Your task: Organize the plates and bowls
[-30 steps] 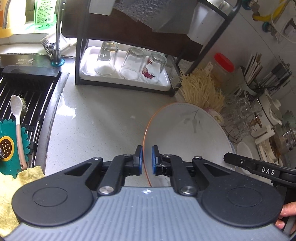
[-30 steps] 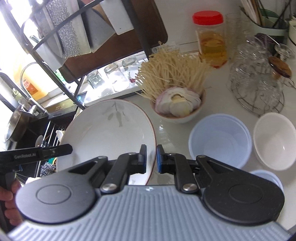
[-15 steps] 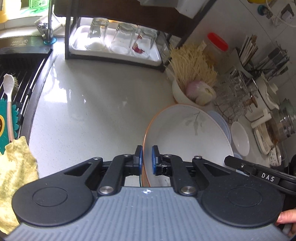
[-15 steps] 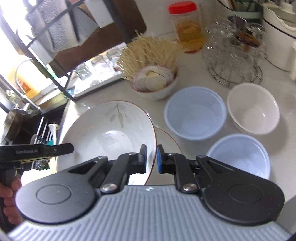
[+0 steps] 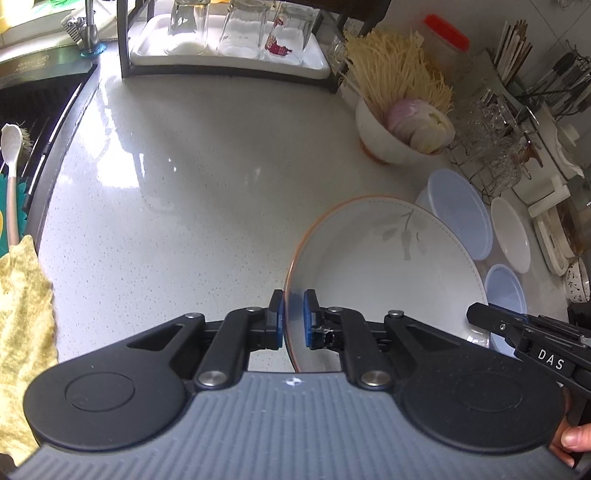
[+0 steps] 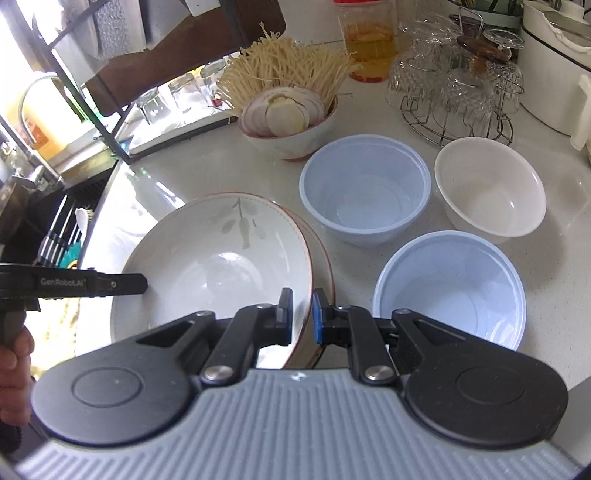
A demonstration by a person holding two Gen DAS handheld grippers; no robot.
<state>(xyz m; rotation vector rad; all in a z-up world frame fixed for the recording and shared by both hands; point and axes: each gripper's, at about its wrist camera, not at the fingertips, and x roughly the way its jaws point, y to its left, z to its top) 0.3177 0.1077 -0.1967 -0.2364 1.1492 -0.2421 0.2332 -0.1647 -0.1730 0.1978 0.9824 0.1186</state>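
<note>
A: So, starting at the far left, what lies there?

B: A black sink rack (image 5: 26,122) with a white spoon (image 5: 10,155) on it, and a yellow cloth (image 5: 22,314) at the near left edge. Then the pale speckled counter (image 5: 192,192), bare in its middle.

A: And along the far side?

B: A white tray holding three upturned clear glasses (image 5: 236,27) under a dark metal rack. To the right of that, a white bowl of pale noodles and sliced onion (image 6: 291,110).

A: Where is the big dish?

B: The wide white bowl with an orange rim and a grey leaf print (image 6: 214,258) sits between both claws, tilted, its right side over a second orange-rimmed dish (image 6: 325,258) beneath it. Whether they touch I cannot tell.

A: The left claw (image 5: 293,319)?

B: Pinching the bowl's left rim, blue pads pressed on either side of the wall.

A: The right claw (image 6: 303,314)?

B: Pinching the near right rim of the same bowl, one pad inside, one outside.

A: Further right?

B: A pale blue plastic bowl (image 6: 365,192), a second pale blue bowl (image 6: 450,288) nearer, and a plain white bowl (image 6: 491,192) to the right, all upright and empty. Beyond them, a wire stand of cut-glass cups (image 6: 458,81).
</note>
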